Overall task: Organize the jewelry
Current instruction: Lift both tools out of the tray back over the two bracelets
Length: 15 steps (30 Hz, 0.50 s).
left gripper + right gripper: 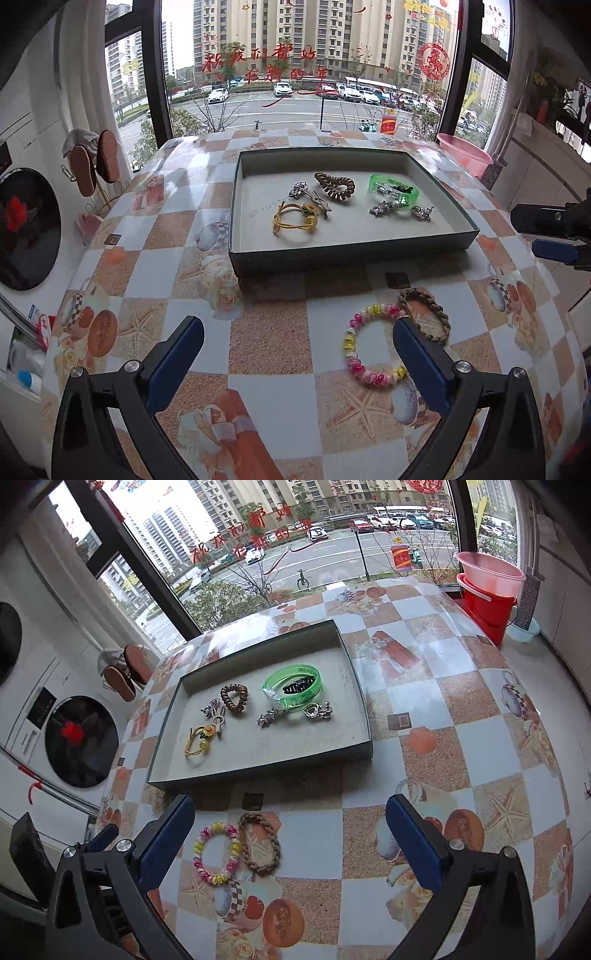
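Right wrist: two bracelets (240, 849) outside tray (258, 771), both grippers (290, 842) released, empty

Glossy tablecloth (266, 343) — tray (343, 249) seemingly matt card.

Green bangle (293, 688), yellow hair tie (199, 744), brown braided bracelet (259, 843), checkered tablecloth (436, 716)

A table (424, 686) covered in a checkered cloth printed with starfish and shells carries a shallow dark-sided tray (258, 766) near its middle and, in front of it, a multicoloured spiral bracelet (218, 853) touching a braided brown bracelet (258, 843).
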### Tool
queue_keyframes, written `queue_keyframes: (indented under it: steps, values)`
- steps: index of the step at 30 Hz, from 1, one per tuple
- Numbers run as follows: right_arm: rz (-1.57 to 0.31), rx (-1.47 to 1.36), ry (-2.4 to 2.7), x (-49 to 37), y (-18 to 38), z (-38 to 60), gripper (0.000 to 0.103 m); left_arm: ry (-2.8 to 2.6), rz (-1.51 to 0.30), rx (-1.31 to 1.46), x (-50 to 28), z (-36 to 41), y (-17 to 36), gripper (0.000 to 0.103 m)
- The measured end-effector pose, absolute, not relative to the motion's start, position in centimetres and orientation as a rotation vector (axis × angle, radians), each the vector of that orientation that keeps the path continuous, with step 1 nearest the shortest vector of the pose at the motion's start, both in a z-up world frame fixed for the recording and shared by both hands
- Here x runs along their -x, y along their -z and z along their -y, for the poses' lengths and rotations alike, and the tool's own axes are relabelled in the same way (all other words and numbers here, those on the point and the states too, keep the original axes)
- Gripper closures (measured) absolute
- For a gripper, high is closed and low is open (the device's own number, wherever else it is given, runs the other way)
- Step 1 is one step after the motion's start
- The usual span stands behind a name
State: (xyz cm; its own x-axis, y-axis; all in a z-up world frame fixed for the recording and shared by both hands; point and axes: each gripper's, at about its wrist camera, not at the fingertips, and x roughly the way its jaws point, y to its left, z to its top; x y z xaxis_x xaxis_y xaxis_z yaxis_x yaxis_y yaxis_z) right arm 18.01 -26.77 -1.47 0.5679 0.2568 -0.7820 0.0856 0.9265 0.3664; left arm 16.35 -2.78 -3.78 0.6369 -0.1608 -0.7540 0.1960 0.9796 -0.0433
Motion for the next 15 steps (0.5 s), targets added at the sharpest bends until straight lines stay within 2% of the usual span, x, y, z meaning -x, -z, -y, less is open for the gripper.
queue_keyframes:
  steps: [15]
  values:
    - [-1.112, -0.235, -0.05, -16.1, 6.1, 24.8, 0.0, 0.159, -0.961, -0.051, -16.0, 2.0, 7.2, 0.0]
